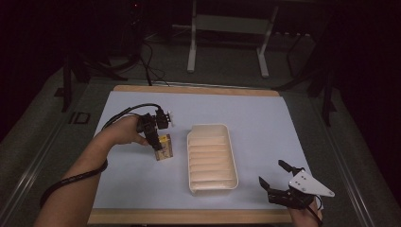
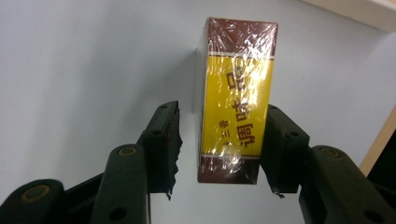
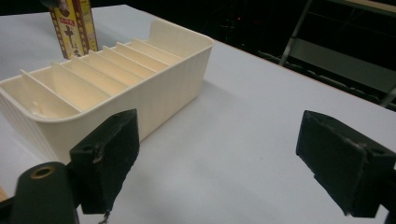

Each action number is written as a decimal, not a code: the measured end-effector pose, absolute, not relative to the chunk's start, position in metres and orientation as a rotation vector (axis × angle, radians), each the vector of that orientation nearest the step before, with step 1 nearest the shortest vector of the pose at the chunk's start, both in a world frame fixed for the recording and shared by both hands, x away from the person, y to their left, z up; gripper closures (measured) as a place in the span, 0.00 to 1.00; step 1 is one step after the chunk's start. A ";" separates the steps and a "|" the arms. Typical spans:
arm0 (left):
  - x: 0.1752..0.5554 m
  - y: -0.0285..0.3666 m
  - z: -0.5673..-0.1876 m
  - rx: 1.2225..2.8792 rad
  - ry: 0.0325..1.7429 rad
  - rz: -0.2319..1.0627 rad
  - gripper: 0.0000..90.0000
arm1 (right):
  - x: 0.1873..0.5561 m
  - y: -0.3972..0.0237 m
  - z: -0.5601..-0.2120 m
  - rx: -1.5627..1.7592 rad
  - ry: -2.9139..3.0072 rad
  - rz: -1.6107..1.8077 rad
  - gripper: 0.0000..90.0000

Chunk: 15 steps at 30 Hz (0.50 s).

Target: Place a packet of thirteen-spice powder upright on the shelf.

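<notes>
Your left gripper (image 2: 217, 144) has its jaws half closed around the foil-wrapped yellow and maroon box (image 2: 236, 100), one pad touching, the other just short. An uneven squeeze could tip it; the wrap looks slippery. It stands on the worktop (image 1: 265, 118) left of the cream divided tray (image 1: 211, 158). Your right gripper (image 3: 233, 163) idles wide open, empty.

White sheet (image 1: 255, 113) covered wooden table (image 1: 189, 216). Person's left hand (image 1: 124, 131) held left gripper (image 1: 158, 144) down over small yellow-and-brown box (image 1: 164, 147), which stood on sheet just left of cream divided tray (image 1: 211, 158). Jaw state at box too small to tell from here. Tray lay lengthwise at middle of sheet, compartments empty. Right gripper (image 1: 274, 176) rested near sheet's lower right corner, jaws spread wide, nothing between them, well apart from tray. Dark floor, metal stand (image 1: 227, 28) beyond table.
</notes>
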State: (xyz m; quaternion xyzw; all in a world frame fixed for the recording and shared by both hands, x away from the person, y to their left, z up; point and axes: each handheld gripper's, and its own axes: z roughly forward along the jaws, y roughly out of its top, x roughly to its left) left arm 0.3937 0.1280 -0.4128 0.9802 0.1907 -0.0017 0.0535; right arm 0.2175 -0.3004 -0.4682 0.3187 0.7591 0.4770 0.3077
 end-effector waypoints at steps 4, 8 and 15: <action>0.393 0.127 -0.415 3.003 0.560 -0.005 0.65 | 0.217 -0.300 -0.468 0.843 2.008 1.261 0.15; 0.393 0.127 -0.416 2.993 0.556 0.011 0.71 | 0.218 -0.300 -0.469 0.844 2.009 1.261 0.15; 0.393 0.127 -0.415 2.990 0.559 0.025 0.74 | 0.218 -0.300 -0.469 0.843 2.016 1.257 0.15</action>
